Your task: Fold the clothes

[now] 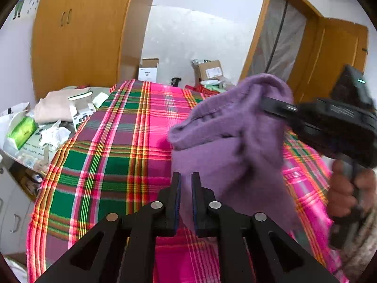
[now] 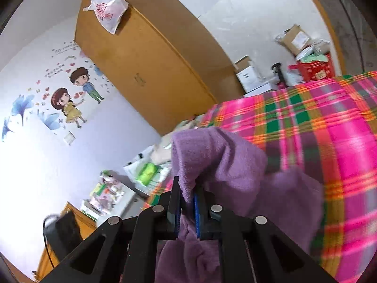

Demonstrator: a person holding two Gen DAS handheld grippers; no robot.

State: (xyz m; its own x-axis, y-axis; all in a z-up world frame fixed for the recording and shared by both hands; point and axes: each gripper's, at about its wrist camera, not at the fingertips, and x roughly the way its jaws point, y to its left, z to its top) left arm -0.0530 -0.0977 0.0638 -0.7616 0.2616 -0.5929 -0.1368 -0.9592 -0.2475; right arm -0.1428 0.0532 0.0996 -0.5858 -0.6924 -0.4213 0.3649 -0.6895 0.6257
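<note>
**Purple garment in the air, both grippers on it**

Black left gripper (image 1: 186, 179) is sitting nearest the lens, fingers close together with a narrow gap and fuzzy purple knit garment (image 1: 226, 151) hanging between the tips; looks pinched, though the contact itself isn't clear. Black right gripper (image 2: 187, 195) is clamping a bunched edge of the same garment between its blue pads. Garment is hanging off the pink-and-green plaid bedspread (image 1: 117, 155), crumpled, no fold line showing.

For this step: both grips should be staying firm, pulling apart so the fabric is spreading flat before it's going down on the bedspread; slack between the grips will be bunching.

Containers further back:
- green tissue pack (image 1: 21, 129), white tissue sticking out on top
- open white cardboard box (image 1: 149, 69), contents not visible
- brown cardboard box (image 1: 208, 70) by the wall, contents unclear
- white plastic bag (image 2: 106, 11) on the wooden wardrobe (image 2: 146, 61), contents hidden
</note>
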